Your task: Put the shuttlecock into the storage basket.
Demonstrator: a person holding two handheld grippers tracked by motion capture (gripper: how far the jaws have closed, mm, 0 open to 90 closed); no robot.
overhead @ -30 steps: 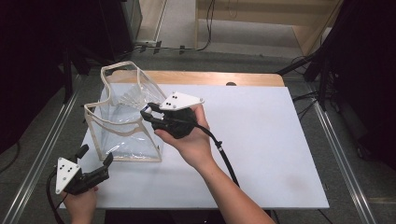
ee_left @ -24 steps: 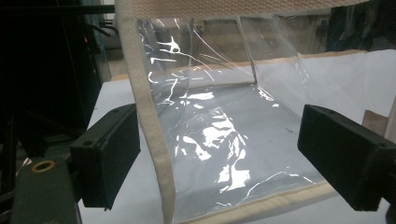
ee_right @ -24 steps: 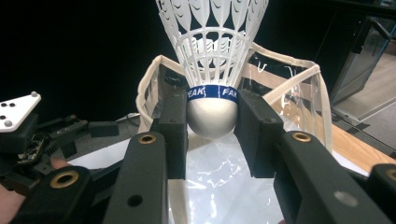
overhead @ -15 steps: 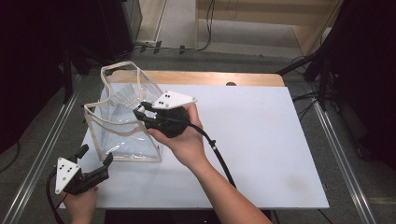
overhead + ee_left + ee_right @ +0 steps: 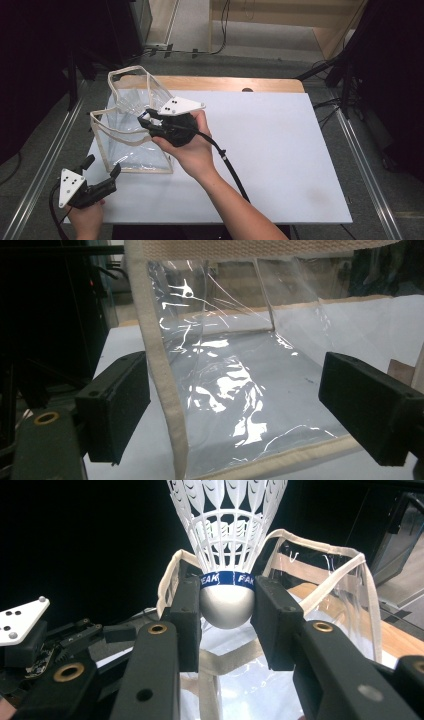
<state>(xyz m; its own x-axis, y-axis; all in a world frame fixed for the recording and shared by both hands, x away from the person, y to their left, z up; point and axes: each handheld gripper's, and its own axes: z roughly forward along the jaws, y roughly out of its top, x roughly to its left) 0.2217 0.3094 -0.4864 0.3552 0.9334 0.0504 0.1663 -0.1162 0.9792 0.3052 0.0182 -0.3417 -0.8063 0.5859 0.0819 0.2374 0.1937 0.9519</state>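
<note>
Landmark: clear bag [image 5: 131, 131] with cream webbing trim, standing open on the white tabletop [image 5: 280, 150], toward its left side.

Right tongs [image 5: 146, 119]: held over the bag's open mouth, at its right rim. Jaws pinch a shuttlecock [image 5: 227, 555] by its white rounded cork; the blue band reading "PEAK" sits just above the jaw pads, and the white skirt fans out away from the tongs. In the right gripper view the bag's rim and handles [image 5: 320, 580] lie directly behind the shuttlecock. In the high view the shuttlecock is too small to make out between the jaws.

Left tongs [image 5: 102, 172]: just off the bag's near-left corner, low over the tabletop, held by the left hand [image 5: 86, 220]. Jaws spread wide, nothing between them touching the pads. In the left gripper view the bag's near upright trim edge [image 5: 162, 380] stands just inside the left-hand jaw, and the transparent wall spans the gap.

Bag contents: cannot tell through the glare on the plastic.
</note>
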